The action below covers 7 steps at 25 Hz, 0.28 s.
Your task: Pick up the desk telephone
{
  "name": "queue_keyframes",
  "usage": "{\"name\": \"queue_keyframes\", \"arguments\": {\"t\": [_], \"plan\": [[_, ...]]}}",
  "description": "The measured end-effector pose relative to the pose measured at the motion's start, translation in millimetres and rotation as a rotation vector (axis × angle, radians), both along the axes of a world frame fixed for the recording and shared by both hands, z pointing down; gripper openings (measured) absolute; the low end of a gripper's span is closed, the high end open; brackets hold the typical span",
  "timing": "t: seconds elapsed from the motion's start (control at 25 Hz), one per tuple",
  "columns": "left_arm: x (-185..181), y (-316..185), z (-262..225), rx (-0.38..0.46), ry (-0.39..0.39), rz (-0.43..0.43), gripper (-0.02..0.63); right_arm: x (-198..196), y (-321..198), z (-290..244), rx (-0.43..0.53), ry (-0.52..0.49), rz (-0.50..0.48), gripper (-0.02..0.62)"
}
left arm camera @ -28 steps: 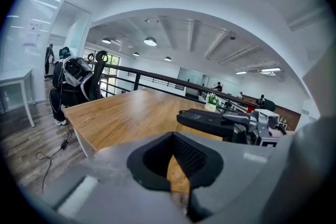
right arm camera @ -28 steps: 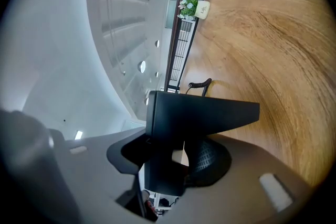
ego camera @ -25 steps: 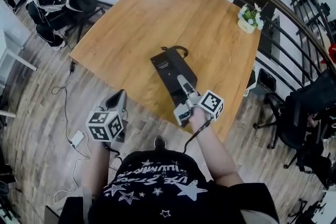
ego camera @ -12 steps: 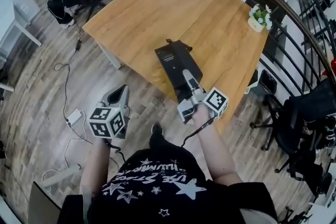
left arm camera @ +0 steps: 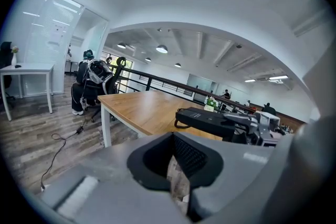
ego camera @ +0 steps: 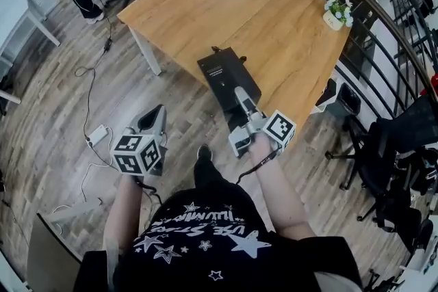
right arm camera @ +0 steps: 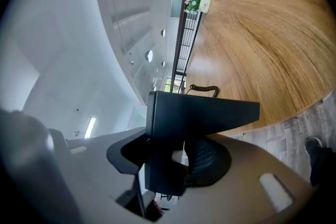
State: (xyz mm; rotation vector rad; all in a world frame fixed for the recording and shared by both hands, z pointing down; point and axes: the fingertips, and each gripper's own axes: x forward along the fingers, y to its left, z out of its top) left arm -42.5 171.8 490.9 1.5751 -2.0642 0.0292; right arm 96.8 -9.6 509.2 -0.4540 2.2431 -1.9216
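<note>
Nearest the person, the left gripper (ego camera: 156, 114) hangs over the floor, jaws pressed together and empty. The right gripper (ego camera: 241, 96) pinches the near end of the black desk telephone (ego camera: 222, 72), whose long axis runs straight ahead from its jaws, apparently lifted above the wooden table (ego camera: 274, 17) edge
</note>
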Motion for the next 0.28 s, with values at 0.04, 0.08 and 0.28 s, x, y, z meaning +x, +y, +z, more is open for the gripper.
{"name": "queue_keyframes", "arguments": {"t": [0.04, 0.08, 0.28], "plan": [[6, 9, 0, 0.006, -0.003, -0.002, 0.002, 5, 10, 0, 0.004, -0.003, -0.004, 0.19], [13, 20, 1, 0.011, -0.005, -0.002, 0.002, 11, 20, 0, 0.008, -0.006, -0.006, 0.19], [47, 73, 1, 0.027, -0.014, 0.004, 0.002, 43, 74, -4, 0.013, -0.021, -0.001, 0.19]]}}
